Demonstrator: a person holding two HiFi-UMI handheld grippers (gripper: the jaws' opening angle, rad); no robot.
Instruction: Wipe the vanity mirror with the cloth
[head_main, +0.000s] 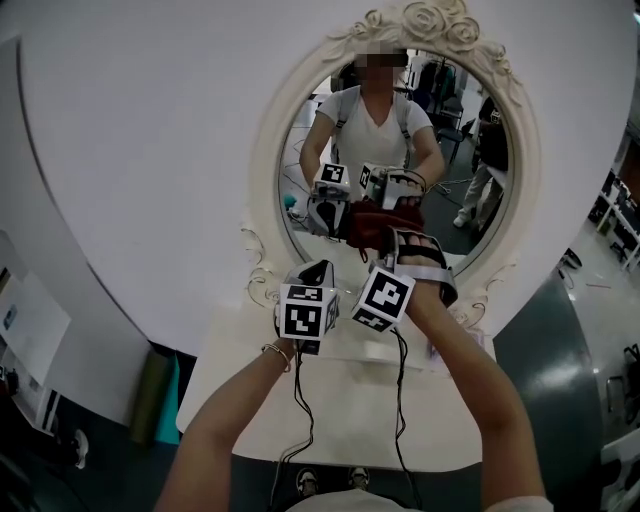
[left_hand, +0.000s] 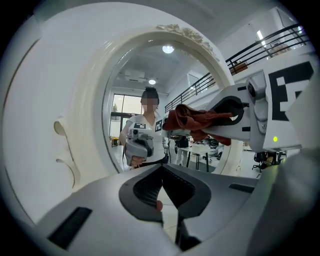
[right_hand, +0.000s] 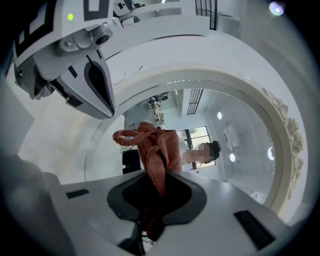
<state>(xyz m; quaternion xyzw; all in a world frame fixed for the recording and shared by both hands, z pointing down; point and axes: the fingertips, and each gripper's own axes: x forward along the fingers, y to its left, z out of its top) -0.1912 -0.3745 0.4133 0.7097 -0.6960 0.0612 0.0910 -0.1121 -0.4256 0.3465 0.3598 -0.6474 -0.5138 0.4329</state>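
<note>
Rust-red weave first: keep the cloth (right_hand: 156, 150) pinched hard between the fingers (right_hand: 127, 192) of the right gripper (right_hand: 152, 195), with only a bunched wad poking out past the tips. Press that wad flat to the glass, low in the oval at the present spot, then sweep in overlapping arcs outward and upward. Probably worth letting more fabric spread, to stop the hard tips scraping. Lean in gently, to avoid rocking the frame. Hold the left gripper (left_hand: 161, 192) clear, just beside and a little lower, fingers (left_hand: 142, 187) pressed together on nothing.

Looks crumpled and twisted, with one loop sticking out sideways. Seems to meet its own reflection on the vanity mirror (head_main: 470, 190), without any way to confirm true contact. Stands upright at the back of the white tabletop (head_main: 340, 410): oval, set in a cream carved frame (head_main: 525, 150) topped with moulded roses. Shows no obvious smears from here.
</note>
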